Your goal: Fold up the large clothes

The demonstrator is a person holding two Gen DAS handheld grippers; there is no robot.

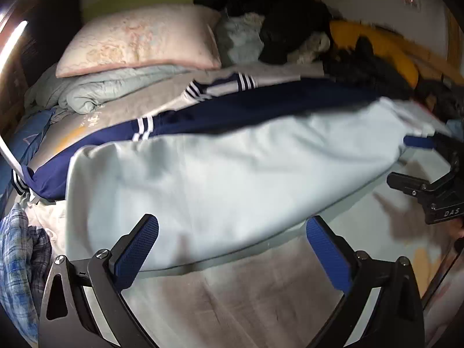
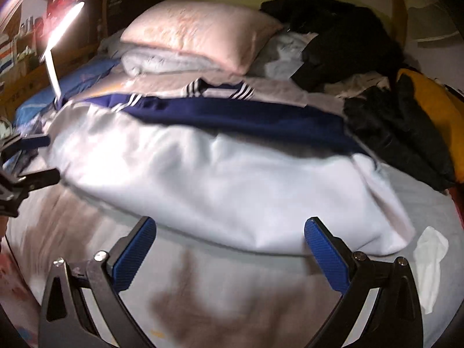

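1. Two grippers, both spread wide with nothing between the pads: left gripper, right gripper.
2. At twelve o'clock of each, just past the fingertips, the pale garment lies across the bed sheet, its navy striped part farther out.
3. Beyond, at twelve, sits a pink pillow; at two o'clock, black clothes.
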